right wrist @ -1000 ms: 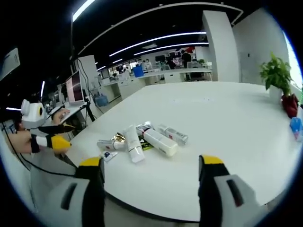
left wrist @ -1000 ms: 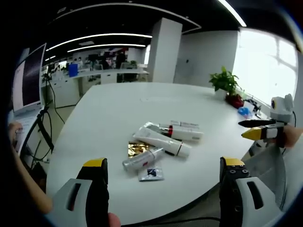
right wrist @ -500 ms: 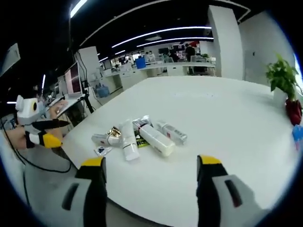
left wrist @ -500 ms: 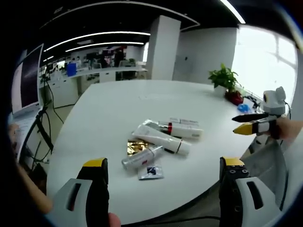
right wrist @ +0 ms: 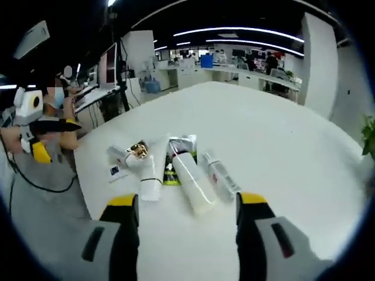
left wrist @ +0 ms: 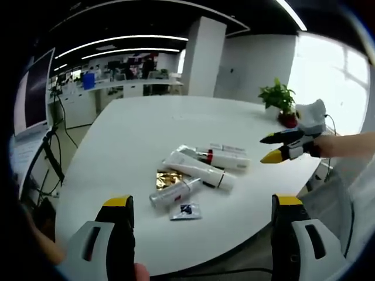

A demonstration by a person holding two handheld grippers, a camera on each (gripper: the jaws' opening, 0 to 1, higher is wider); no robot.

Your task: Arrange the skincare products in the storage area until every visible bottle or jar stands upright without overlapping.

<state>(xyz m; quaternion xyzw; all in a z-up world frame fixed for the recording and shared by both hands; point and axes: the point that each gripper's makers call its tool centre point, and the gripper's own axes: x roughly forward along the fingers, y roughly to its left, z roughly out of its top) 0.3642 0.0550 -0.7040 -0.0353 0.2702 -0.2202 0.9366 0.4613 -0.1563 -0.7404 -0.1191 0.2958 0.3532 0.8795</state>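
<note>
White and smooth, the rounded counter [left wrist: 140,129] carries a loose heap of skincare products, all lying on their sides, none upright. In the left gripper view, the left claw [left wrist: 202,211] hangs over the near edge with its yellow-tipped jaws spread wide and nothing between them. Ahead of it, from left to right, lie a small flat sachet [left wrist: 184,211] with a dark printed patch, a slim silvery bottle [left wrist: 174,194] resting against a crinkled gold foil packet [left wrist: 166,178], a long white tube [left wrist: 198,171] with a dark band near its cap, and a white tube with a red band [left wrist: 225,160] just behind it. The lettering on the labels is too small to read. At the right of that view the right claw [left wrist: 270,147] reaches in above the counter's far side, held by a hand; its two tips, one black and one yellow, stand slightly apart. A potted green plant [left wrist: 278,99] sits near the counter's far edge.

In the right gripper view, the right claw's own jaws rise wide apart, empty, close above the heap; the left claw [right wrist: 45,140] shows at far left, beside the counter. Here the white tubes fan outward, with a clear cylindrical bottle [right wrist: 221,177] at the right, touching its neighbour.
</note>
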